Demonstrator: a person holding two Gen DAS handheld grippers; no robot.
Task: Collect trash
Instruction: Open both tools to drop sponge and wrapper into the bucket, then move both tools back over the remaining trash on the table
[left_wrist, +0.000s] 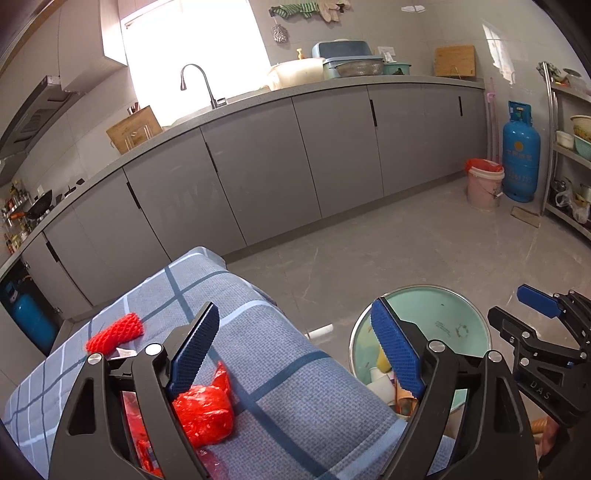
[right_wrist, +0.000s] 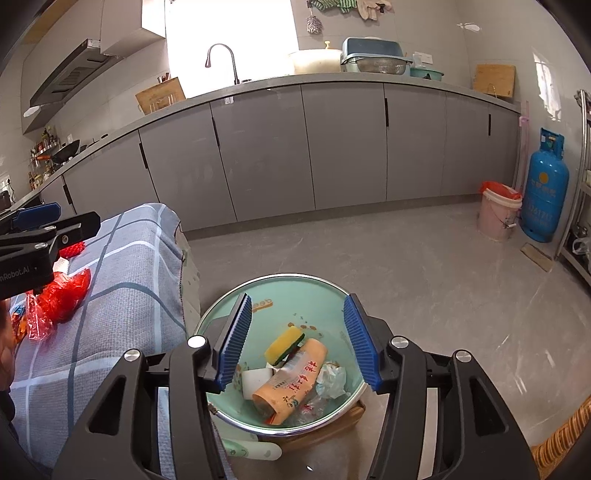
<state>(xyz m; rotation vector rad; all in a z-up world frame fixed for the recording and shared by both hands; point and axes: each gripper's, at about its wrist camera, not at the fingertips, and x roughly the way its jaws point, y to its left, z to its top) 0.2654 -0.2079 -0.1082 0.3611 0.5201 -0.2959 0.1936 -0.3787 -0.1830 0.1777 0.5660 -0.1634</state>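
- Left wrist view: the left gripper is spread wide and holds nothing.
- It hangs over the edge of a table under a blue checked cloth.
- A crumpled red plastic bag lies on the cloth, right by the gripper's left finger.
- A red foam net lies farther back on the cloth.
- A green trash bin stands on the floor just beside the table.
- The right gripper shows at the right edge.
- Right wrist view: the right gripper is partly spread, right above the trash bin, and holds nothing.
- In the bin lie a yellow sponge, an orange wrapper, a white cup and crumpled paper.
- The red plastic bag lies on the cloth at the left.
- The left gripper shows above it.
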